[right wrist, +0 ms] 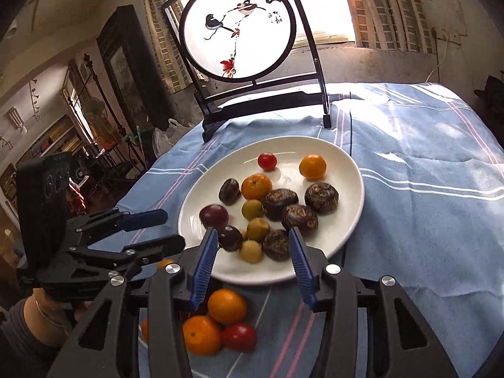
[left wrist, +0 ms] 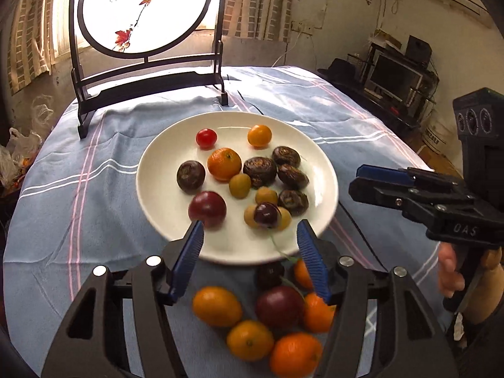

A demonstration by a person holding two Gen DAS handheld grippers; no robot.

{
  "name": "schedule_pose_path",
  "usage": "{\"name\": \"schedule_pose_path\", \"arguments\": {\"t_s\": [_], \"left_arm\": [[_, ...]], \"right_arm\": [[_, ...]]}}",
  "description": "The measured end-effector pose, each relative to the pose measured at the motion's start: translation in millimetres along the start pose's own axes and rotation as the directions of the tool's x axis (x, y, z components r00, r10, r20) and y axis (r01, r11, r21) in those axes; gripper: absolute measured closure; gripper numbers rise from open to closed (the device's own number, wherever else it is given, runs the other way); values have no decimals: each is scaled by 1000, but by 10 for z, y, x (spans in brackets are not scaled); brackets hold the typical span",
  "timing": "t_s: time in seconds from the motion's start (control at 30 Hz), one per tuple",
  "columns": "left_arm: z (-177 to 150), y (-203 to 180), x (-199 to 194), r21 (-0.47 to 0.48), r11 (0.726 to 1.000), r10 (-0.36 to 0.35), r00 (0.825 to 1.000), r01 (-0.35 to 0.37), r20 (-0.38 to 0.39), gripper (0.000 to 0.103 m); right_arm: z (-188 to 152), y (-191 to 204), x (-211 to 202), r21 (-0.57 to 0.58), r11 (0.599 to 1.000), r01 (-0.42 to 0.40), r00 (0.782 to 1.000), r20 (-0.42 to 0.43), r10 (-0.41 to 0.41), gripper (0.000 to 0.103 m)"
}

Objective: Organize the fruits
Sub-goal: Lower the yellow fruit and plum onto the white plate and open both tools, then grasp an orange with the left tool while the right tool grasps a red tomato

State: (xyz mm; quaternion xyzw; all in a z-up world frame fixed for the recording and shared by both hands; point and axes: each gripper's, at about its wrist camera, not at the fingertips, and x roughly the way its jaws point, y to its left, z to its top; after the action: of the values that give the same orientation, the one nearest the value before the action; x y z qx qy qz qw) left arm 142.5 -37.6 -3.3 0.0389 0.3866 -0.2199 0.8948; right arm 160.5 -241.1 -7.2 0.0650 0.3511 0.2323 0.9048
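A white plate [left wrist: 163, 170] on the blue cloth holds a cherry tomato [left wrist: 206, 138], small oranges [left wrist: 224, 163], dark water chestnuts [left wrist: 260, 171], red-purple plums [left wrist: 207, 209] and yellow-green fruits [left wrist: 240, 186]. A pile of loose oranges [left wrist: 217, 306] and a plum [left wrist: 279, 307] lies on the cloth in front of the plate. My left gripper [left wrist: 250, 234] is open and empty above the plate's near rim. My right gripper [right wrist: 253, 245] is open and empty over the plate [right wrist: 349, 170] front; it shows in the left wrist view [left wrist: 362, 179] right of the plate.
A black-framed round bird screen [left wrist: 143, 9] stands at the table's far edge behind the plate. The blue striped tablecloth [left wrist: 78, 163] covers the table. Plastic bags [left wrist: 15, 154] lie off the left edge. Shelves with a monitor [left wrist: 395, 77] stand at the right.
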Motion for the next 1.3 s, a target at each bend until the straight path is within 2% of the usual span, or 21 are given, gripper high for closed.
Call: {"name": "schedule_pose_path", "arguments": {"t_s": [0.13,0.3,0.33,0.4,0.57,0.6,0.63,0.83,0.97,1.03,1.3], "left_arm": [[-482,-207,-313,71,997,-10,1000,11,-9,40],[-908,-421,-415,121,993,15,1000,-12,-25,40],[-936,-447,-397,128,992,28,999,-25,-22,40],[-934,-447,-322,111,993,50,998,-46,-29,40],[-927,-459,-47,92,990,117,989,-110,-86,42],[-914,-468,-57,93,990,112,991,-104,-76,47],[-915,-480,-58,95,991,101,992,-94,-75,59],[-997,-478,-241,60,997,57,997,-54,-42,61],[-1073,-409,-535,28,999,18,1000,-18,1,61],[-1112,-358,-638,22,999,27,1000,-27,8,61],[-1213,-108,-739,-58,997,42,999,-41,10,60]], "right_arm": [[-433,3,-246,-11,1000,22,1000,4,-22,55],[-764,-58,-390,18,999,42,999,19,-42,55],[-770,-60,-426,19,999,41,999,34,-41,55],[-783,-60,-437,13,999,44,998,45,-45,46],[-794,-19,-428,-15,999,29,999,41,-29,45],[-799,-37,-428,-6,1000,25,999,39,-25,45],[-799,-59,-424,3,1000,20,999,36,-20,45],[-813,-19,-341,-15,1000,17,1000,-15,-17,45],[-822,101,-215,-73,996,60,995,-76,-65,47],[-815,161,-104,-110,990,91,987,-122,-105,53],[-748,402,255,-240,955,174,956,-191,-222,54]]}}
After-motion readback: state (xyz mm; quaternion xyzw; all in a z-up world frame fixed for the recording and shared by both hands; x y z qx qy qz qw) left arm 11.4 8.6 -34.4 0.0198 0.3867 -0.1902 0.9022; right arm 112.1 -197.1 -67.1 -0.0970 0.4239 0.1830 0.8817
